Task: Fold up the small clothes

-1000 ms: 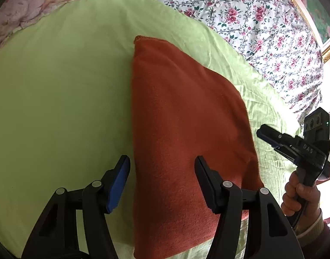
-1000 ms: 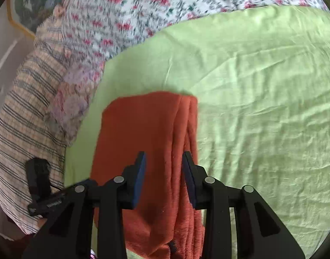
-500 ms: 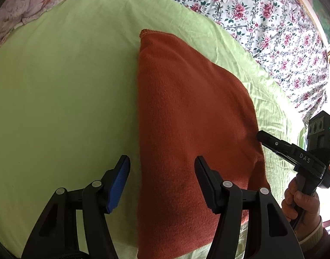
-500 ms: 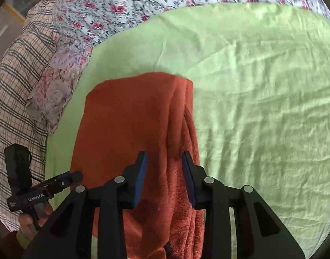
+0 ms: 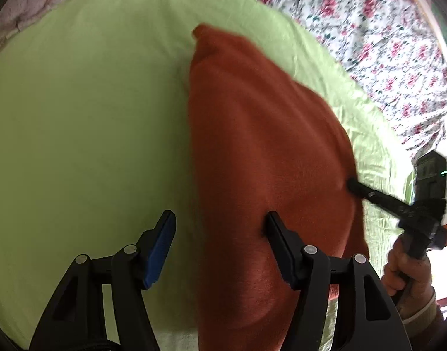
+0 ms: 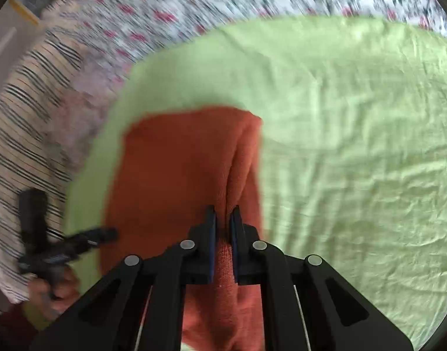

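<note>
Over the green sheet, the right hand-held gripper tilts down, pinching the orange cloth.

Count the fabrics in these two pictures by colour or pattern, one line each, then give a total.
Rust-orange folded cloth: 1
Light green sheet: 1
Rose-print white bedcover: 1
Striped cloth: 1
Pale pink floral fabric: 1
Total: 5

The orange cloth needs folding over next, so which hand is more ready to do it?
Probably the right. The right gripper has just closed on the orange cloth's thick edge, while the left gripper is open, astride the other edge.
</note>
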